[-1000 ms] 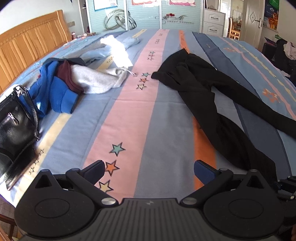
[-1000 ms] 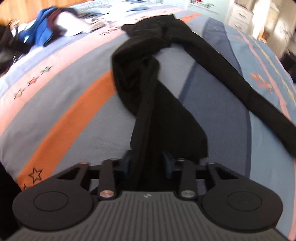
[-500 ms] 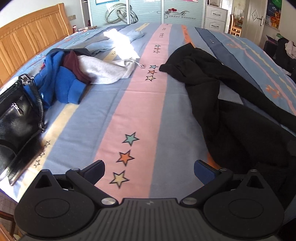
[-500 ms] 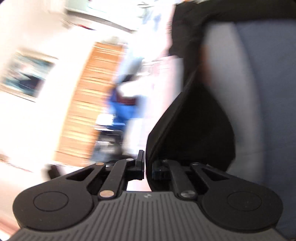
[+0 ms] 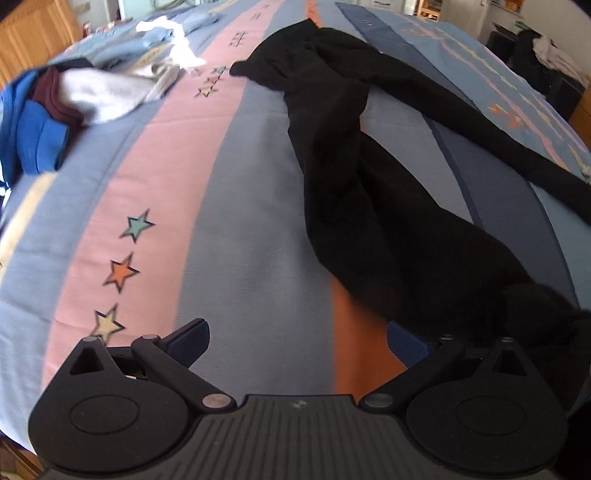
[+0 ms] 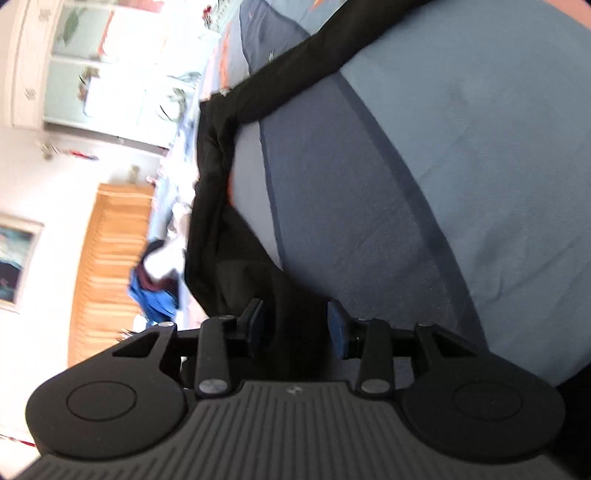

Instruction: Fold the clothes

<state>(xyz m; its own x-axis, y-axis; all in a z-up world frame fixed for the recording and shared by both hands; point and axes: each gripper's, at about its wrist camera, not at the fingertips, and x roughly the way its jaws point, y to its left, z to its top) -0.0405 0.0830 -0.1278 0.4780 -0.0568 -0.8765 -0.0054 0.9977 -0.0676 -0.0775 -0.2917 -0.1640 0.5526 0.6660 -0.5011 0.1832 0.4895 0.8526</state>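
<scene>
A long black garment (image 5: 332, 166) lies twisted across the striped bedspread (image 5: 240, 221), one leg trailing off to the right. My left gripper (image 5: 297, 339) hovers low over the bed near its front edge, open wide, and the garment's bunched near end lies just beyond its right finger (image 5: 406, 341). In the right wrist view the camera is rolled sideways. My right gripper (image 6: 295, 325) has its fingers parted, and a fold of the black garment (image 6: 218, 177) lies loosely between them, running away toward the headboard.
A heap of blue, maroon and grey clothes (image 5: 55, 110) sits at the far left of the bed, with pale blue and white items (image 5: 166, 33) behind it. The wooden headboard (image 6: 107, 258) stands on the left. Dark furniture with clothes (image 5: 543, 55) stands off to the right.
My right gripper, clamped tight on the black fabric half a second ago, has spread its fingers. The left gripper has dropped lower and shifted right toward the garment's near end.
</scene>
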